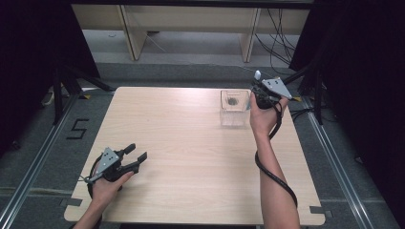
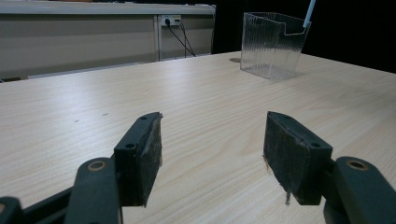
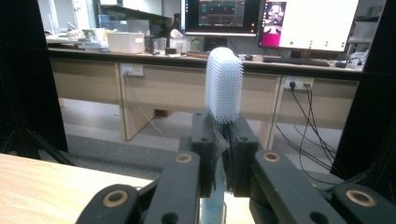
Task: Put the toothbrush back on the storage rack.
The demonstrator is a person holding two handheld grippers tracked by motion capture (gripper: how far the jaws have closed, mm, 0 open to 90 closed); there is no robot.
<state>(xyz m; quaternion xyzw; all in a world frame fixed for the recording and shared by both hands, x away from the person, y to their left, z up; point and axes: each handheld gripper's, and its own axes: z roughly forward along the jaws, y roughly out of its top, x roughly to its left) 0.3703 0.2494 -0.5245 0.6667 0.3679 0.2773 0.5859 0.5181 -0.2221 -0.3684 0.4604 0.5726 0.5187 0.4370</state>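
- High view: your right gripper (image 1: 260, 85) was raised just beside the far right corner of the clear ribbed container (image 1: 234, 108), which stood on the far right part of the table (image 1: 191, 157). The toothbrush (image 1: 257, 75) showed as a white tip above the gripper. Your left gripper (image 1: 135, 155) rested low at the near left, well apart from both.
- Left gripper view: your left jaws stood wide apart with nothing between them. The container (image 2: 272, 45) was far ahead, a pale handle (image 2: 308, 11) rising at its far corner.
- Right gripper view: your right jaws were clamped on the toothbrush (image 3: 224, 84) just below its bristled head, which stood upright.
- Risk, as I judge it: the grip sat high on the brush, so the handle could swing and strike the container's rim, tipping that light container.
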